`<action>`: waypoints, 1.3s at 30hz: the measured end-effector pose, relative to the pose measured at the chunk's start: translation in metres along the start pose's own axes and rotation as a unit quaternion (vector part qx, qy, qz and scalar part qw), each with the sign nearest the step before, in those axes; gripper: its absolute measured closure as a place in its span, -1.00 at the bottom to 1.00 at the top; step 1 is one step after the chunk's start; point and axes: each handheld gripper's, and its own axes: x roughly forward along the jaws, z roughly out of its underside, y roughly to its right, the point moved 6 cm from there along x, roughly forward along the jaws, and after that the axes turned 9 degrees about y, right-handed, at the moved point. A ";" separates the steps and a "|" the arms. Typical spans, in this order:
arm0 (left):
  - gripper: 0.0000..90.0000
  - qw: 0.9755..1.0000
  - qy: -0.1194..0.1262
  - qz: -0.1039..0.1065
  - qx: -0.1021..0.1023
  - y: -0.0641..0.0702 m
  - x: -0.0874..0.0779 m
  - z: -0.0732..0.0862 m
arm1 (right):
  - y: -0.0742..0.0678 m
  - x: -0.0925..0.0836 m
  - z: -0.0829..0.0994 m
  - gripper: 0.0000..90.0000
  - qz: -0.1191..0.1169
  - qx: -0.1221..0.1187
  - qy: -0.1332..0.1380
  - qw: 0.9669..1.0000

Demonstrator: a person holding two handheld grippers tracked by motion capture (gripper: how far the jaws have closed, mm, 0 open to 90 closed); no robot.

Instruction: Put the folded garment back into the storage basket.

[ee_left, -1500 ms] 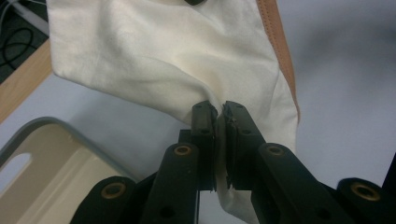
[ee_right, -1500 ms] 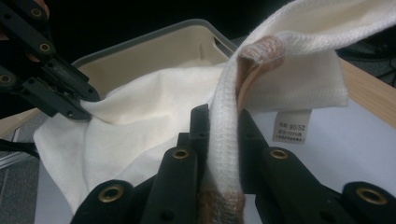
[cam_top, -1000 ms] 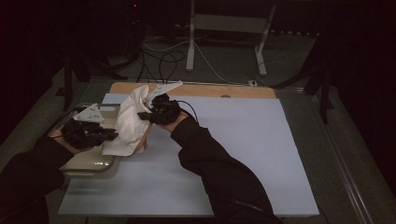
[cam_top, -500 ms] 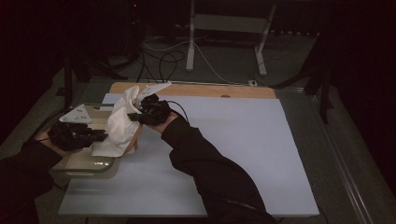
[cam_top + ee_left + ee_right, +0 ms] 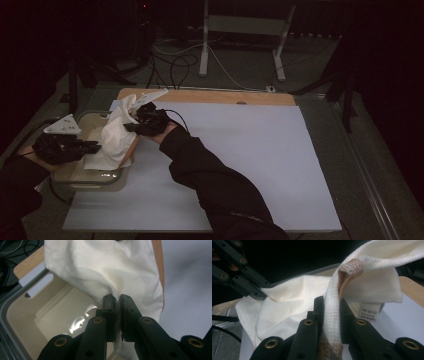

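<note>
A cream-white garment with tan trim hangs between my two grippers over a beige tub at the table's left edge. My left gripper is shut on a fold of the garment, pinched between the jaw tips, with the tub's inside below. My right gripper is shut on the garment's ribbed edge, which runs up between the jaws. A small size label hangs beside it. The left gripper also appears at the upper left of the right gripper view, holding the cloth.
The table has a pale blue-grey top with a wooden strip along its far edge. Cables and a metal stand lie on the dark floor beyond it. A dark sleeve crosses the table's front.
Both hands have moved left with the garment, so more of it now hangs over the tub. Both grips are unchanged.
</note>
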 end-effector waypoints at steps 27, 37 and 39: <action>0.88 0.999 -0.007 -0.022 -0.041 -0.037 -0.016 0.048 | -0.016 0.063 0.000 0.81 -0.005 -0.002 -0.006 1.000; 0.86 0.998 -0.016 -0.024 -0.054 -0.048 -0.002 0.062 | -0.008 0.081 0.020 0.57 -0.003 0.005 -0.035 0.999; 0.77 0.998 -0.013 -0.029 -0.055 -0.052 0.002 0.066 | -0.006 0.085 0.024 0.16 0.000 0.006 -0.049 0.999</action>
